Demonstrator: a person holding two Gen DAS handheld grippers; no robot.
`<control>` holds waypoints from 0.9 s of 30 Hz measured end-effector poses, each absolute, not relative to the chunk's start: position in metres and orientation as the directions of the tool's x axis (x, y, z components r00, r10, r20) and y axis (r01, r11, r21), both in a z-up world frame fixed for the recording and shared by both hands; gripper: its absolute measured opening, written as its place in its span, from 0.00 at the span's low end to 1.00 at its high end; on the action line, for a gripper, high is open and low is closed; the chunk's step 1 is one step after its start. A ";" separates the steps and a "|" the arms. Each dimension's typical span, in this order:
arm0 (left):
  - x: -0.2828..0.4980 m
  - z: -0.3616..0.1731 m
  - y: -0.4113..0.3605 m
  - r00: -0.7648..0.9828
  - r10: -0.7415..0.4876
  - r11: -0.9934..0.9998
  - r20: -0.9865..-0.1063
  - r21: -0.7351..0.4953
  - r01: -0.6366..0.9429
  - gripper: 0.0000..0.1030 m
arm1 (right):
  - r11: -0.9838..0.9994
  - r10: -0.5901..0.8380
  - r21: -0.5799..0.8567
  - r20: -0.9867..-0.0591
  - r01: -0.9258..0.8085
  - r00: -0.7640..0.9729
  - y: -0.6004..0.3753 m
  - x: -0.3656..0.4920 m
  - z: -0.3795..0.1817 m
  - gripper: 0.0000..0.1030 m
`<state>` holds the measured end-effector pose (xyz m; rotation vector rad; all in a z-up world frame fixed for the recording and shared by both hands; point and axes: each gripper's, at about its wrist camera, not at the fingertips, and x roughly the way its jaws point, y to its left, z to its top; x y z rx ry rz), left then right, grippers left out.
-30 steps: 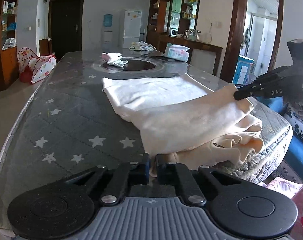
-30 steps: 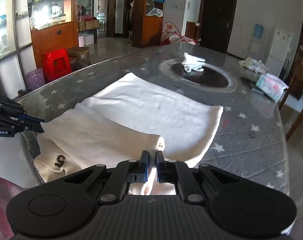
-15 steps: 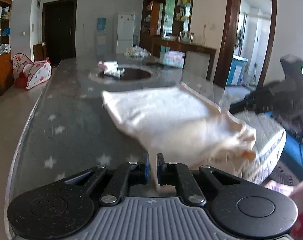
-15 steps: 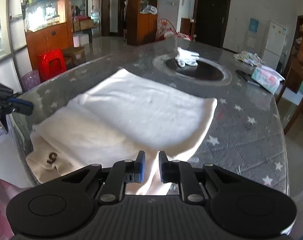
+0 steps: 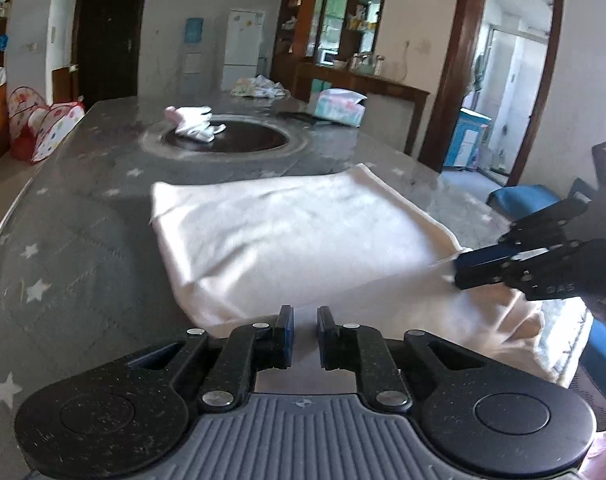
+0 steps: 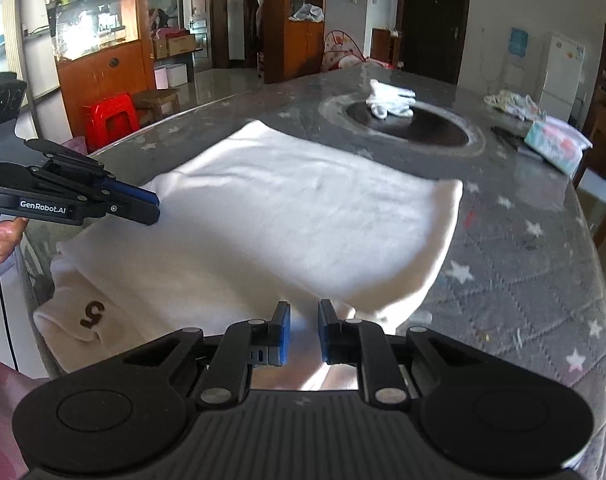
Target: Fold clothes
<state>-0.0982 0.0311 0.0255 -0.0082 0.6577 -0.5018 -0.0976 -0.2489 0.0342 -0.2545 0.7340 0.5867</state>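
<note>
— Where do we have the cream garment (image 5: 295, 236)?

— Folded on the star-patterned table (image 5: 83, 248), its near edge (the one with the "5") hanging over the rim.

— And our grippers?

— The left gripper (image 5: 305, 322) is opening, a narrow gap with nothing pinched; the right gripper (image 6: 304, 320) stands narrowly apart too, above the cloth, gripping nothing.

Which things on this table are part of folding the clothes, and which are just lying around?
Part of the job:
- cream garment, folded over on the table
- left tool, jaws opening, nothing gripped
- right tool, jaws apart, cloth not pinched

Lying about:
- white gloves
- tissue pack
- crumpled cloth
- red stool on the floor
</note>
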 end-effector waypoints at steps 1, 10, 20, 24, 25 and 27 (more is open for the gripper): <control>-0.099 0.025 0.033 0.678 -0.451 0.882 -0.581 -0.171 0.440 0.17 | 0.811 0.414 -0.017 -0.691 -0.585 0.593 -0.250 -0.098 0.035 0.13; -0.107 0.027 0.033 0.691 -0.435 0.885 -0.577 -0.132 0.447 0.23 | 0.785 0.433 -0.021 -0.697 -0.619 0.572 -0.245 -0.106 0.036 0.19; -0.121 0.028 0.025 0.695 -0.414 0.876 -0.587 -0.049 0.480 0.30 | 0.747 0.438 -0.067 -0.699 -0.662 0.565 -0.241 -0.128 0.039 0.25; -0.123 0.026 0.027 0.697 -0.411 0.880 -0.588 -0.054 0.473 0.32 | 0.755 0.435 -0.054 -0.705 -0.654 0.560 -0.247 -0.129 0.034 0.25; -0.123 0.027 0.027 0.698 -0.412 0.879 -0.585 -0.052 0.475 0.32 | 0.755 0.436 -0.055 -0.701 -0.653 0.563 -0.248 -0.129 0.036 0.25; -0.125 0.031 0.027 0.701 -0.414 0.876 -0.580 -0.047 0.479 0.32 | 0.756 0.440 -0.063 -0.688 -0.652 0.577 -0.248 -0.127 0.041 0.26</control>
